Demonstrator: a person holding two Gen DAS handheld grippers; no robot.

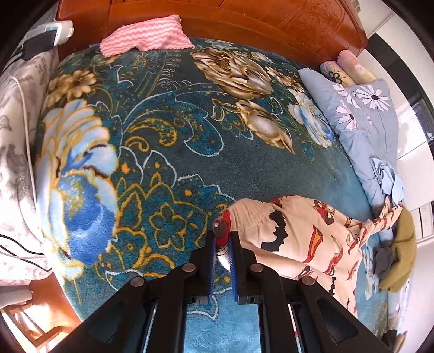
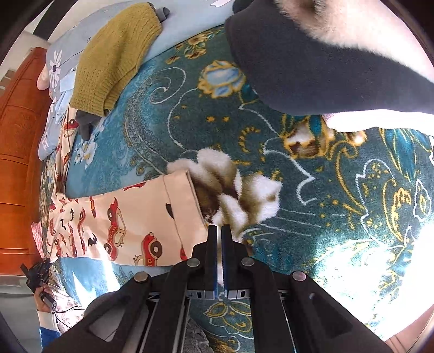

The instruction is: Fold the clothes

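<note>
Left wrist view: your left gripper (image 1: 223,239) pinches a corner of the cream cartoon-print garment (image 1: 303,239), which lies crumpled on the plush teal floral blanket (image 1: 168,130)

Right wrist view: your right gripper (image 2: 219,233) sits low over the blanket, fingers nearly together; whether they clamp the garment's hem (image 2: 187,203) just beside them, you cannot tell

The bed (image 1: 168,152) is viewed closely from above along each gripper, the left wrist view facing the wooden headboard (image 1: 271,24), the right wrist view facing across, the cartoon-print garment (image 1: 298,239) and mustard knit (image 2: 114,57) being shared.
</note>
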